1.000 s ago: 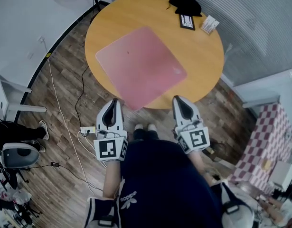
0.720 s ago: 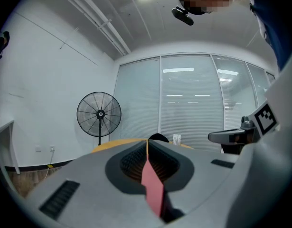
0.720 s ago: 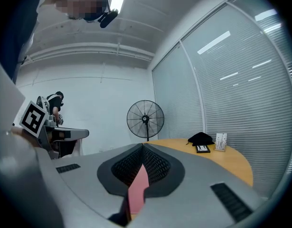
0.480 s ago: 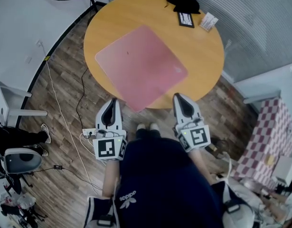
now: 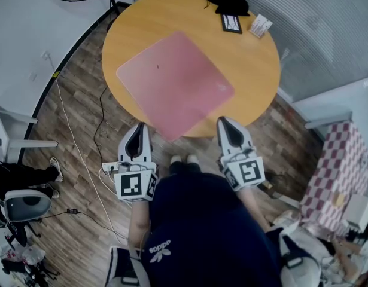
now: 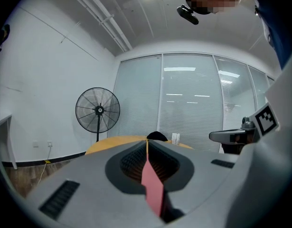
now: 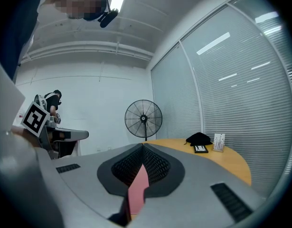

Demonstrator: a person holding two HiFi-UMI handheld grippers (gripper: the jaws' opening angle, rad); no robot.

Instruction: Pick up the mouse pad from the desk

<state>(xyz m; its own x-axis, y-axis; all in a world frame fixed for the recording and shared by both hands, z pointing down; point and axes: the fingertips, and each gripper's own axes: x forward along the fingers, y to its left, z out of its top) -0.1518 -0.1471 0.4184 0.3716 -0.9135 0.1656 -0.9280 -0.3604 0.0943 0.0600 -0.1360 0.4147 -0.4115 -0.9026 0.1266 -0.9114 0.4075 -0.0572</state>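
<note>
Not yet started: mouse pad [image 5: 175,82] lying flat, one corner at the near edge of the worktop [image 5: 255,70]. Left hand-held gripper [image 5: 139,128] and right hand-held gripper [image 5: 223,123] both closed, empty, just short of that edge. Reaching, gripping, lifting all left.

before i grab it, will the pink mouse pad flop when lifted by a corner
Probably floppy: the mouse pad is wide, thin and lies flat on the table. Likely light for its spread. Its near corner seems to overhang without drooping, so maybe some stiffness.
</note>
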